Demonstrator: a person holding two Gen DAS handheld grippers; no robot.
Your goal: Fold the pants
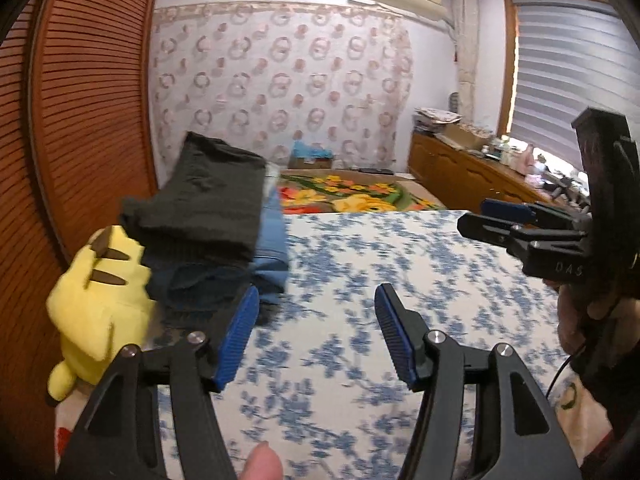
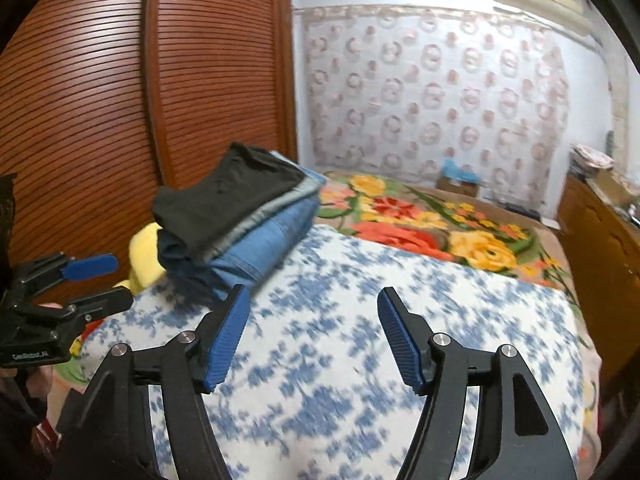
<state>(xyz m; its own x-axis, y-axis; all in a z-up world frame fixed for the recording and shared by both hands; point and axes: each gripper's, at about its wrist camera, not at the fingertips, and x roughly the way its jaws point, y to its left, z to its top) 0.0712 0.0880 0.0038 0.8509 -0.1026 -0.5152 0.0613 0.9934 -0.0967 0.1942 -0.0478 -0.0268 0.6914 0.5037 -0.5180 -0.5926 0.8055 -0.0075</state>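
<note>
both grippers sit spread with nothing between the pads, over bare blue-floral bedcover [image 2: 360, 360]. left gripper [image 1: 316, 332] has a fingertip of the holding hand [image 1: 262, 462] at the bottom edge of its own view; right gripper [image 2: 312, 332] is just as wide.

key relation: the stack of folded pants [image 2: 240, 216] lies ahead and to the left of both, at the left edge of the bed against the slatted wardrobe door [image 2: 100, 100]. black pair on top, grey and blue denim under it. long axis runs away from the cameras, slanting toward the far right. left gripper is nearer; its left pad [image 1: 236, 340] is almost at the stack's near end in the left wrist view. contact can't be told there. right gripper is well apart from it.

yellow plush toy [image 1: 92, 300] is wedged just beside the stack on the wardrobe side.

hard to read: both views are motion-blurred. no unfolded pants visible on the cover, so likely this pair is done and stacked, or the next one is out of frame. stack's lower layers are hidden by the top ones.
</note>
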